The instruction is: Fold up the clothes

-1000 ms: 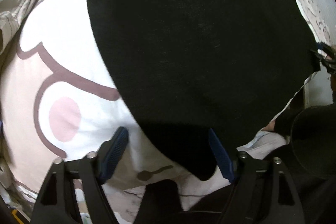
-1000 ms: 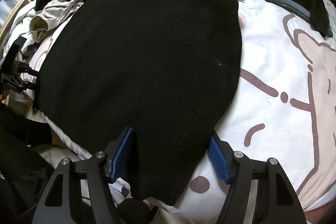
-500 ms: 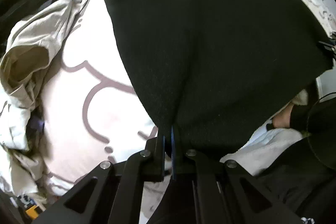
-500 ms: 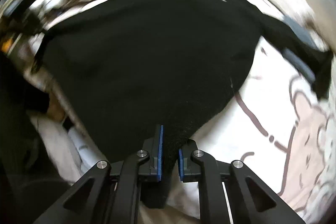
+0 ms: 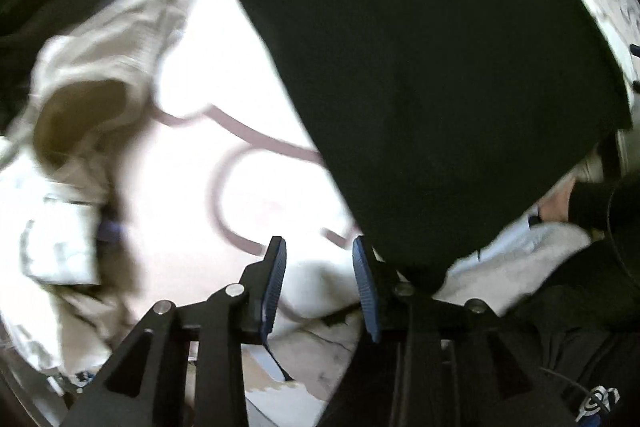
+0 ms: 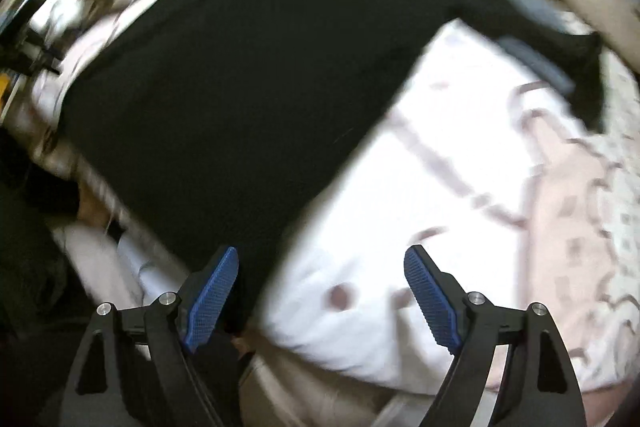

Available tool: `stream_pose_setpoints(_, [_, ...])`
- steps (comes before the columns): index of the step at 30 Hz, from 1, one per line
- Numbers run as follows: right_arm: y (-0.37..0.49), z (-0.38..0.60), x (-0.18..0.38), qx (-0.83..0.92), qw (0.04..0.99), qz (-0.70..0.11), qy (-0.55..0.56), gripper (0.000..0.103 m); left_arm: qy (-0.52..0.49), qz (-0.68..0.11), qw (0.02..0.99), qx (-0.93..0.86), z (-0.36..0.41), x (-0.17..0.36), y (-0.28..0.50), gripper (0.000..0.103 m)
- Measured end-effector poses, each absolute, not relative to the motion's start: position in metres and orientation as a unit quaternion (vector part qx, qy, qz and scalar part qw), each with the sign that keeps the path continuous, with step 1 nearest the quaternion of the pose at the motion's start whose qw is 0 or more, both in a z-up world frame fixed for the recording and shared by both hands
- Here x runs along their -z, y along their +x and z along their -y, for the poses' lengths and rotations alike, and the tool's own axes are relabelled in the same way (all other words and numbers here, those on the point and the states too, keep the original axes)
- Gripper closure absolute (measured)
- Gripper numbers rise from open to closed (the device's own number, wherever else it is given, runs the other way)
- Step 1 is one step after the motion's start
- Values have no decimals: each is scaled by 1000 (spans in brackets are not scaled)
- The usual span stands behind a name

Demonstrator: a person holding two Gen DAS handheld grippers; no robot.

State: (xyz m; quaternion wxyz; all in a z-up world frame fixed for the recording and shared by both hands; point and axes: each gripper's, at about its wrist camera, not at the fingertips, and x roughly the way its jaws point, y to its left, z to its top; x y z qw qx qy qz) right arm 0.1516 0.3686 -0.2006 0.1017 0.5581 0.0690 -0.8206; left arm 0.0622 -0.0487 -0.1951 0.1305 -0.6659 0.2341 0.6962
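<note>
The black sweater lies spread flat on the bed, covering its cartoon-print sheet. The left claw is opening beside the sweater's hem, nothing between its pads. The right claw is opening wide, the sweater's corner just inside its left pad, unpinched.

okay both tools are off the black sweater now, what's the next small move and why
Probably bring the right tool across to the sweater's outstretched sleeve and fold it inward. Both tools' jaws are opening with no cloth pressed between them, the black sweater lies flat on the bedsheet, and that sleeve sticks out.
</note>
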Motion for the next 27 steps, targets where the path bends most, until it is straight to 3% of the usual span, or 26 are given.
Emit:
stream_pose_setpoints(4, [93,-440,140,877,-24,79,473,18,-605,-225,146,-750,27,153,16,68])
stream_pose_setpoints(8, [26,-506,122,882,-116,215,402,21,-540,-195,212,-791,-41,132,-33,56])
stream_pose_setpoints(11, [-28,-538,127,882,-188,183,391,30,-502,-183,264,-803,-71,132,-60,56])
stream_pose_setpoints(19, [-85,-604,211,842,-284,144,436,34,-499,-143,344,-782,-124,167,-98,56])
stream_pose_setpoints(21, [-93,-610,228,839,-285,138,442,52,-509,-134,343,-778,-123,180,-102,56])
stream_pose_setpoints(23, [-100,-613,241,840,-279,137,445,63,-518,-124,341,-775,-118,192,-104,56])
stream_pose_setpoints(24, [-102,-614,243,839,-279,131,448,78,-524,-116,338,-773,-114,198,-107,56])
stream_pose_setpoints(26, [-104,-615,245,838,-279,116,454,96,-536,-96,329,-771,-105,209,-117,56])
stream_pose_setpoints(27, [-100,-615,239,841,-279,116,449,97,-540,-87,324,-772,-100,212,-121,56])
